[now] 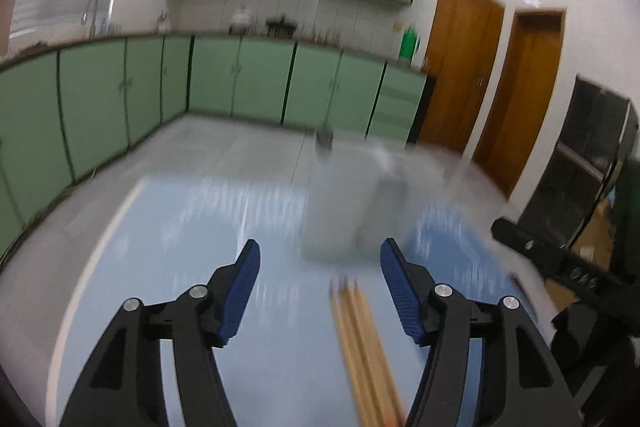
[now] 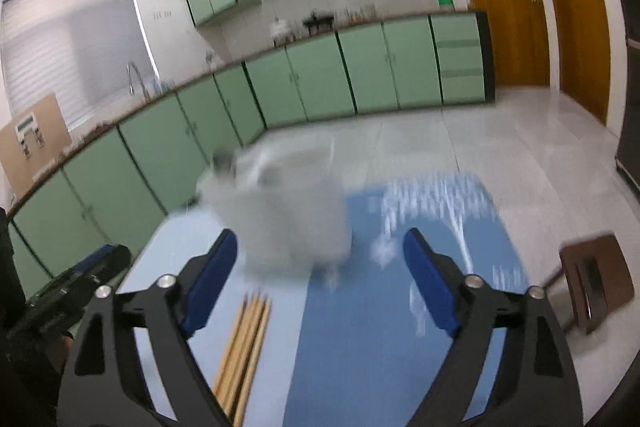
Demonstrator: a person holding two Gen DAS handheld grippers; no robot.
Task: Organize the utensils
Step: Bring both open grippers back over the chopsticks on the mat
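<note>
Wooden chopsticks [image 2: 244, 343] (blurred) lie bundled near pale holder [image 2: 288, 223].

Matt wooden chopsticks [image 1: 362, 343], glossy blue tabletop [image 1: 180, 267].

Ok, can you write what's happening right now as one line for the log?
left tongs: open, empty | right tongs: open, empty | chopsticks: lying on blue mat | white holder: blurred, beyond chopsticks
</note>
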